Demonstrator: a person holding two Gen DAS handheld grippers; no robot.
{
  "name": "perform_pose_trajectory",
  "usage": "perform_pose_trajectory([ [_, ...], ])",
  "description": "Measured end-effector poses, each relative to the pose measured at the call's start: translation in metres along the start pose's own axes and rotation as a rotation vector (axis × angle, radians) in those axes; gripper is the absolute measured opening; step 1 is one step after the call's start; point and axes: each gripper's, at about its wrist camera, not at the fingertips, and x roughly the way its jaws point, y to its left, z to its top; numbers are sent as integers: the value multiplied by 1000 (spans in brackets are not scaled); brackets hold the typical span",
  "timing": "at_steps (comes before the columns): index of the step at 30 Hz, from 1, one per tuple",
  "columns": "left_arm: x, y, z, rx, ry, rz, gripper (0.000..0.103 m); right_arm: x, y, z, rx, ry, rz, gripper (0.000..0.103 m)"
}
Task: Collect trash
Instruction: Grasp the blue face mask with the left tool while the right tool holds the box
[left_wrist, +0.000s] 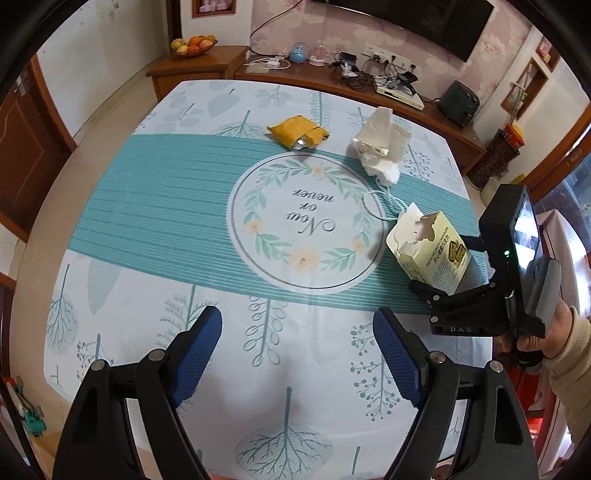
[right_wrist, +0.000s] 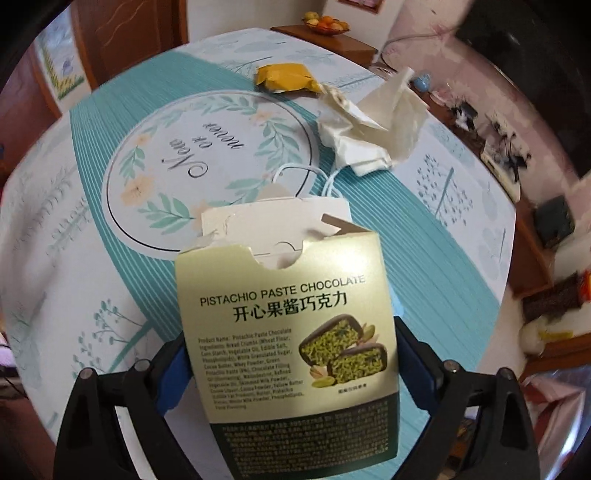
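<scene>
**Chocolate box in the right jaws, two scraps left on the table**

Left wrist view: the left gripper (left_wrist: 297, 345) hangs released, its blue-padded jaws spread wide with nothing between them, over the teal-and-white leaf-print tablecloth (left_wrist: 155, 229). Far ahead of the jaws lies one crumpled yellow foil wrapper (left_wrist: 297, 133); ahead and to their right, one wad of white crumpled paper (left_wrist: 382, 147) with thin white string loops trailing from it. Further right, the right gripper (left_wrist: 448, 286) holds one torn pale-green cardboard chocolate box (left_wrist: 428, 251) tilted above the cloth — likely lifted for carrying off.

Right wrist view: the box (right_wrist: 291, 332) fills the space between the jaws, clenched on its lower sides, torn mouth pointing away. Beyond its flap sit the paper wad (right_wrist: 365, 136) and, further out, the yellow wrapper (right_wrist: 284, 76). Three pieces of trash in all — one held, two waiting.
</scene>
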Motion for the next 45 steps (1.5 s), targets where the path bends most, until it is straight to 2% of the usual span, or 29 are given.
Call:
perform_pose_trajectory([
  [5,4,-21,7,61,-8,-4,83,-26,-7,-19,119,-52,104,94],
  [10,14,-44,19,111,15,-52,83,-46,-22,-42,276,-102,167,94],
  [18,47,-95,41,158,52,-143,83,-45,-73,-89,691,-113,137,94],
  [21,67,-114,54,123,81,-182,83,-45,-84,-105,779,-128,109,94],
  [25,99,-134,66,38,133,-211,83,-45,-90,-113,811,-153,88,94],
  [29,131,-149,71,-46,179,-183,83,-44,-100,-121,835,-170,95,94],
  [34,159,-158,75,-158,196,-144,82,-44,-107,-126,854,-186,106,94],
  [38,174,-168,78,-177,211,-62,61,-46,-110,-133,878,-194,109,94],
  [39,173,-170,78,-172,203,-48,46,-46,-110,-135,886,-195,113,94],
  [41,176,-178,79,-148,215,-11,28,-47,-108,-138,895,-197,122,94],
  [42,175,-179,79,-142,212,-6,14,-47,-108,-138,896,-195,125,94],
  [45,173,-179,77,-126,218,-14,7,-49,-101,-140,893,-191,136,94],
])
